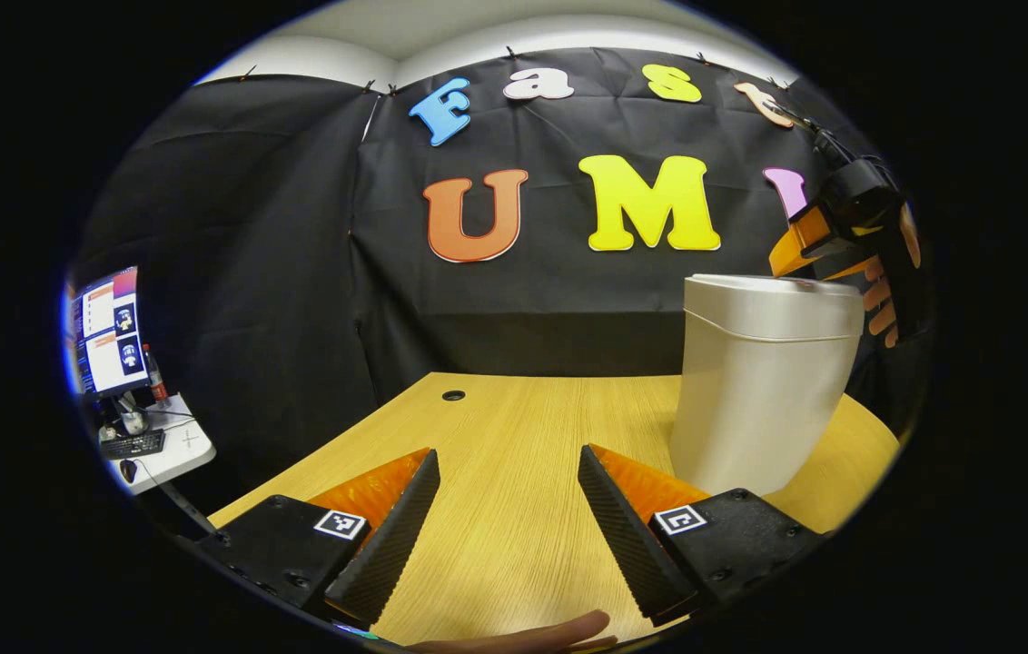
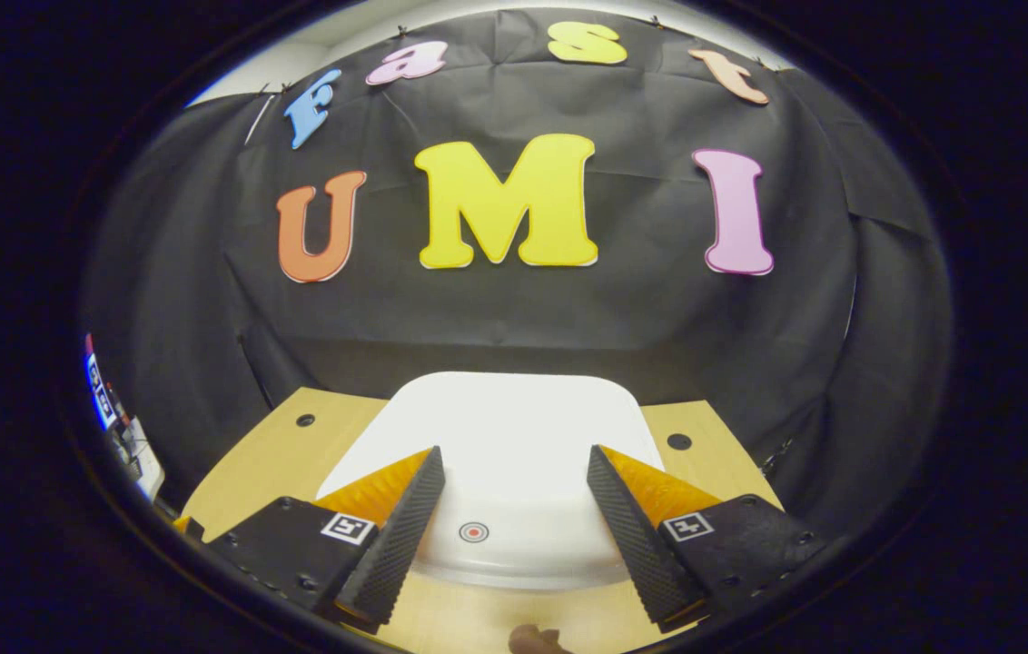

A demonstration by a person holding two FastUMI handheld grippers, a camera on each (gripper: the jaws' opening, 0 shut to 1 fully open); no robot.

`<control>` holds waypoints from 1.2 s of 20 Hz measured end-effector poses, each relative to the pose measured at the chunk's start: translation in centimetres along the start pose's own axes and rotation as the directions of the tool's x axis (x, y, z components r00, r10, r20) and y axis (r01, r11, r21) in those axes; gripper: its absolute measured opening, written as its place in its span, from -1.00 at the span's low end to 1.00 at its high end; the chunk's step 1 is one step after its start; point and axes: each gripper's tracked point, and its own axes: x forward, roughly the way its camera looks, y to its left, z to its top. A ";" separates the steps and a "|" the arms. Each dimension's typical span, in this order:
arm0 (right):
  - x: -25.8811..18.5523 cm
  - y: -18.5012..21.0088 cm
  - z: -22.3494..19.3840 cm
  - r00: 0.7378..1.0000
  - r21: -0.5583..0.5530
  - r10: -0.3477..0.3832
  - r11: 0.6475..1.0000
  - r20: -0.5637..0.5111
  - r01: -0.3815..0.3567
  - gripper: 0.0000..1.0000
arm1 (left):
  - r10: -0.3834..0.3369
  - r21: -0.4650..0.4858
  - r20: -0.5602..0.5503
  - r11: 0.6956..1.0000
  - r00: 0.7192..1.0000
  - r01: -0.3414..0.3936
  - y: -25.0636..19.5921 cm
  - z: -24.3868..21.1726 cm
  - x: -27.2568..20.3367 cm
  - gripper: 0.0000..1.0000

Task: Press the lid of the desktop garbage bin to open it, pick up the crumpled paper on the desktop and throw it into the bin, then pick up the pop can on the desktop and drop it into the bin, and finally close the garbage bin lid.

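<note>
now your right gripper (image 2: pixel 509 509) hangs right over the bin lid (image 2: pixel 514 427), fingers spread wide, holding nothing. the lid's round button (image 2: pixel 474 532) sits just below, between them. your left gripper (image 1: pixel 507 509), spread too, waits beside the bin (image 1: pixel 755 391) on the desk (image 1: pixel 514 427)

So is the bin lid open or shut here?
Shut: the lid lies flat on the bin, no gap at its rim; the right gripper hovers above it.
</note>
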 end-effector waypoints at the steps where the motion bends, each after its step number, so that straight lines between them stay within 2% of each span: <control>1: 0.0 0.0 -0.1 1.000 -0.012 0.002 1.000 0.008 -0.002 0.99 | 0.005 0.001 0.001 1.000 1.000 -0.005 0.2 0.0 -0.1 0.99; 5: 0.3 0.0 -0.4 0.999 -0.013 0.033 0.999 0.025 -0.033 0.99 | 0.015 0.006 0.003 1.000 1.000 -0.015 0.2 0.1 -0.2 0.97; 6: 0.3 -0.2 -0.4 0.998 0.011 0.046 0.999 0.034 -0.047 0.94 | 0.014 0.006 0.004 1.000 1.000 -0.014 0.1 0.2 -0.3 0.98; 7: 0.3 0.0 -0.5 0.997 0.039 0.050 0.998 0.056 -0.052 1.00 | 0.013 0.005 0.007 1.000 1.000 -0.013 0.0 0.3 -0.4 0.98; 9: 0.4 0.0 -0.6 0.994 -0.026 0.044 0.999 0.101 -0.042 0.99 | 0.011 0.005 0.009 1.000 1.000 -0.011 -0.1 0.3 -0.5 0.97; 10: 0.2 0.0 -0.5 0.991 -0.025 0.044 0.999 0.130 -0.041 1.00 | 0.010 0.005 0.011 1.000 1.000 -0.010 -0.1 0.3 -0.5 0.97; 13: -0.6 -0.2 -0.1 0.984 0.079 0.034 0.996 0.174 -0.049 0.97 | 0.021 0.007 0.012 1.000 1.000 -0.021 0.2 0.4 -0.5 0.97; 15: -1.1 -0.3 -0.7 0.980 0.027 0.034 0.999 0.195 -0.040 0.95 | 0.029 0.007 0.008 1.000 1.000 -0.029 0.4 0.3 -0.4 0.98; 16: -1.5 -0.4 -0.7 0.973 0.005 0.022 1.000 0.228 -0.023 0.89 | 0.031 0.006 0.007 1.000 1.000 -0.031 0.4 0.3 -0.4 0.98; 17: -2.0 -0.6 -0.8 0.966 -0.012 0.008 1.000 0.260 -0.005 0.94 | 0.029 0.005 0.005 1.000 1.000 -0.029 0.4 0.2 -0.3 0.98; 19: -3.5 -0.9 -0.8 0.947 -0.024 -0.016 0.999 0.322 0.025 0.90 | 0.028 0.003 0.003 1.000 1.000 -0.028 0.3 0.2 -0.3 0.98; 24: -7.4 -0.9 -1.2 0.918 -0.037 -0.013 0.999 0.397 0.030 0.90 | 0.036 0.008 0.007 0.999 0.999 -0.036 0.6 0.3 -0.4 0.97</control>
